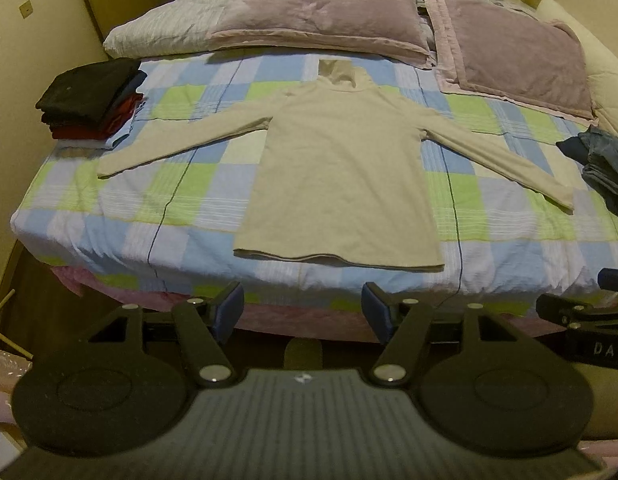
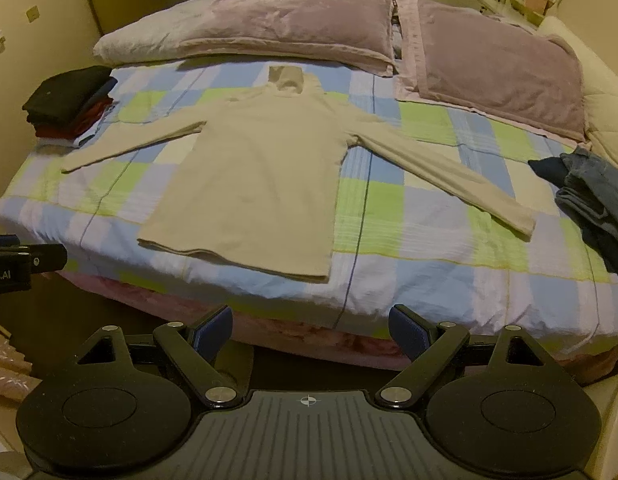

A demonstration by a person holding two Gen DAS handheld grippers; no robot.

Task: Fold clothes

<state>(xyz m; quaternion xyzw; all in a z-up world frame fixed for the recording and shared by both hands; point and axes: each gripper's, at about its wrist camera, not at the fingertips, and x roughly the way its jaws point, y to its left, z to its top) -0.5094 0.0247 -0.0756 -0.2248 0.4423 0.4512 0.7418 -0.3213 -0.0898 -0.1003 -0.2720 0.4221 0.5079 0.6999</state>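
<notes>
Nearest the left wrist lens, the left gripper is hovering off the near edge of the bed, its blue pads standing apart with nothing between them. Beyond it a beige turtleneck is lying flat and face down on the checked sheet, hem toward the camera, both sleeves spread outward and neck pointing at the two mauve pillows. A stack of folded clothes is sitting at the far left of the bed, and a heap of unfolded blue garments is waiting at the right edge. In the right wrist view, the right gripper is hanging equally clear of the mattress, jaws set wider still and empty, while the turtleneck's right sleeve is stretching toward the blue heap. Folding of this garment appears not to have begun; it is merely laid out. The next move likely calls for bringing each gripper down onto a sleeve cuff or shoulder, pinching the thin fabric alone without catching the sheet, and carrying it across the body.
</notes>
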